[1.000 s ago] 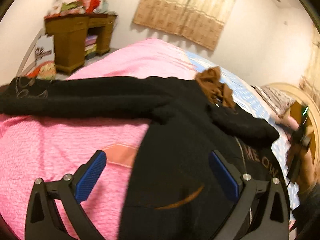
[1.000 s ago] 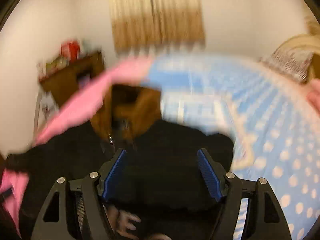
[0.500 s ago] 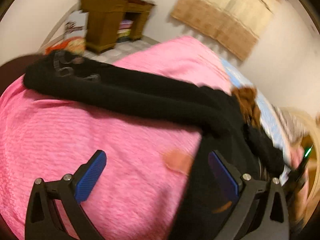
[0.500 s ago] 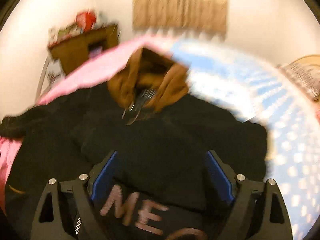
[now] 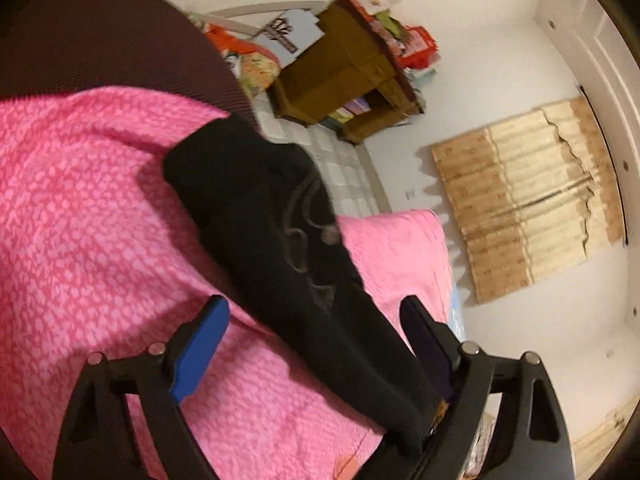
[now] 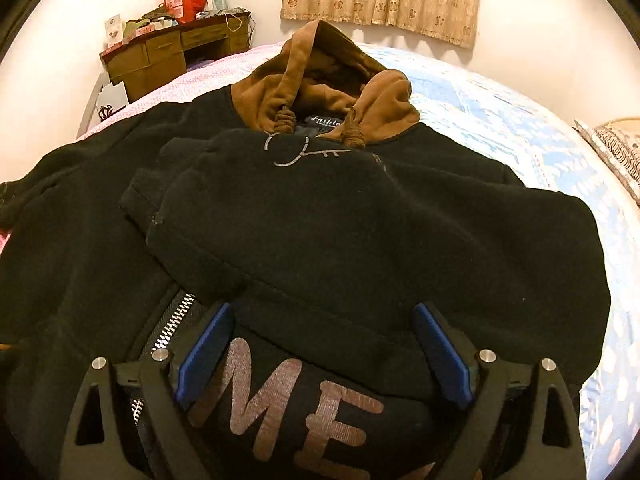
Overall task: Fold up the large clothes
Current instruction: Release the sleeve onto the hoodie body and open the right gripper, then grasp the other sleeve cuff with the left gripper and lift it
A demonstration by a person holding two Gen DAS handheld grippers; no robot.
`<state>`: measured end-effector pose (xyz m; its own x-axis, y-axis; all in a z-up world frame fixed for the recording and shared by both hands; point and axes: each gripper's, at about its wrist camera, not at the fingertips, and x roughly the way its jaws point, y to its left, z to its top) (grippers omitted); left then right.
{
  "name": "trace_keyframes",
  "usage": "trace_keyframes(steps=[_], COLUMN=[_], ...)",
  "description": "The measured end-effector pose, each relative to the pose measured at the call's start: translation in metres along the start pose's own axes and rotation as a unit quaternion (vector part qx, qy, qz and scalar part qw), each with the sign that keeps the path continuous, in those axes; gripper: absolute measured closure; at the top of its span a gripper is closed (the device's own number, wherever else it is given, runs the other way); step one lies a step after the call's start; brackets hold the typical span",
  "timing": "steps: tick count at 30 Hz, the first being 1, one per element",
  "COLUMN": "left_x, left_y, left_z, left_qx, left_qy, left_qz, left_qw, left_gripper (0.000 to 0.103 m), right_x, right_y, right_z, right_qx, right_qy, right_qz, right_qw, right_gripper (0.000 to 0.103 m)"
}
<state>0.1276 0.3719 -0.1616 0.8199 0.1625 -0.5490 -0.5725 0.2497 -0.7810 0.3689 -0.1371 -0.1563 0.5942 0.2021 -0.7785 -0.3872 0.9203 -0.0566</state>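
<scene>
A black zip hoodie (image 6: 400,232) with a brown hood (image 6: 320,76) lies face up on the bed. One sleeve (image 6: 256,208) is folded across its chest, above the lettering (image 6: 288,400). My right gripper (image 6: 324,312) hovers low over the chest, its jaws opening, with only flat fabric beneath them. The other sleeve (image 5: 272,216) stretches out over the pink blanket (image 5: 80,220). My left gripper (image 5: 312,308), rolled sideways, straddles that sleeve near its printed cuff end. Its jaws are closing with the sleeve between them, and the blue pad (image 5: 200,348) still stands off the cloth.
A wooden desk (image 5: 344,76) piled with clutter stands past the bed's far corner, with bags beside it. A dark rounded footboard (image 5: 100,40) borders the pink blanket. Blue dotted sheet (image 6: 520,132) and a patterned pillow (image 6: 616,152) lie to the right of the hoodie.
My left gripper slid out along the stretched sleeve toward its cuff, rolled sideways, and now has the sleeve between its jaws. My right gripper sank toward the hoodie's chest and its jaws widened.
</scene>
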Motion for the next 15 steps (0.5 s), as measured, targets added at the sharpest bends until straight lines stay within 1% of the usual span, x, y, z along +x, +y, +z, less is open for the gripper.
trace_keyframes(steps=[3,4,5,6,7,10,11,12,13,15], left_x=[0.012,0.015,0.017,0.02,0.019,0.022,0.023,0.023,0.023,0.019], left_y=[-0.002,-0.001,-0.003,-0.002,0.0,0.007,0.008,0.008,0.009,0.014], left_z=[0.002,0.004,0.007,0.009,0.011,0.018,0.019,0.022,0.024,0.026], left_qx=[0.01,0.014,0.019,0.02,0.021,0.027,0.035,0.043,0.054,0.064], left_qy=[-0.009,-0.016,-0.022,-0.024,-0.033,-0.042,-0.047,-0.051,-0.058,-0.065], left_qz=[0.018,0.019,0.026,0.036,0.038,0.051,0.056,0.062,0.069,0.071], left_qw=[0.9997,0.9996,0.9993,0.9989,0.9985,0.9974,0.9967,0.9958,0.9945,0.9933], left_gripper=[0.014,0.015,0.017,0.017,0.017,0.018,0.023,0.031,0.037,0.07], right_x=[-0.001,0.0,-0.001,-0.001,-0.002,-0.003,-0.003,-0.003,-0.004,-0.003], right_y=[-0.004,-0.003,-0.004,-0.004,-0.004,-0.003,-0.003,-0.003,-0.002,-0.002], right_z=[0.0,0.0,0.0,0.0,0.0,-0.001,-0.001,-0.001,-0.001,-0.001], right_qx=[0.003,0.003,0.003,0.003,0.003,0.001,0.0,-0.001,-0.001,-0.002], right_qy=[0.0,0.0,0.0,-0.001,-0.001,-0.003,-0.003,-0.003,-0.003,-0.004], right_qz=[0.004,0.003,0.003,0.003,0.003,0.0,-0.001,-0.003,-0.004,-0.005], right_qw=[1.0,1.0,1.0,1.0,1.0,1.0,1.0,1.0,1.0,1.0], right_gripper=[0.011,0.011,0.011,0.011,0.011,0.011,0.011,0.011,0.01,0.01])
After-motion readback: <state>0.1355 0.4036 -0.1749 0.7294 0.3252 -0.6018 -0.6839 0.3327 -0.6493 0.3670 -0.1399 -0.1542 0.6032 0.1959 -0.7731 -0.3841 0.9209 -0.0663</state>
